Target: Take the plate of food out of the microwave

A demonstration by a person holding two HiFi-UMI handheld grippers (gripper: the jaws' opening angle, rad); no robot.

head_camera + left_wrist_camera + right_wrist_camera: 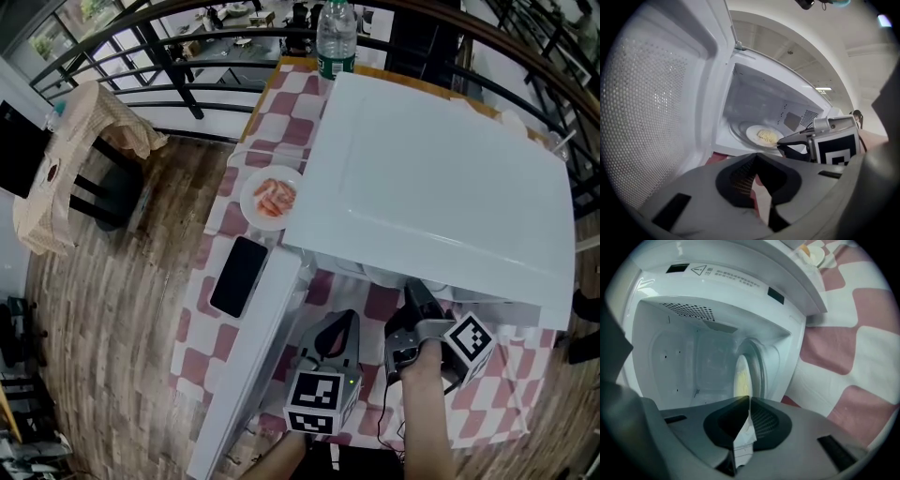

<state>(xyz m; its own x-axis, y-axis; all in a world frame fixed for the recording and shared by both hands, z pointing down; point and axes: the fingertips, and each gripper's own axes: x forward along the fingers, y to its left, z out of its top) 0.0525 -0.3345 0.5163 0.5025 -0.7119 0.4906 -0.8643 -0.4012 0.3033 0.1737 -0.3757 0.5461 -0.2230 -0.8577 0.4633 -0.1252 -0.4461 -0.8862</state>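
Two plates (272, 198) (one inside microwave (441, 187)).

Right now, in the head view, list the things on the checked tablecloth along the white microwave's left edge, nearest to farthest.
Nearest first: flat black phone → round white plate of orange-pink food → clear plastic water bottle with a green label.

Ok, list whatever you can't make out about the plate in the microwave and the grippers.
- Left gripper view: the food on the plate is too small to identify; it is just a pale yellow heap.
- Right gripper view: the plate shows edge-on, so its food is only a yellowish sliver.
- Head view: the microwave top hides its inside and the plate; the right gripper tips run under its front edge.
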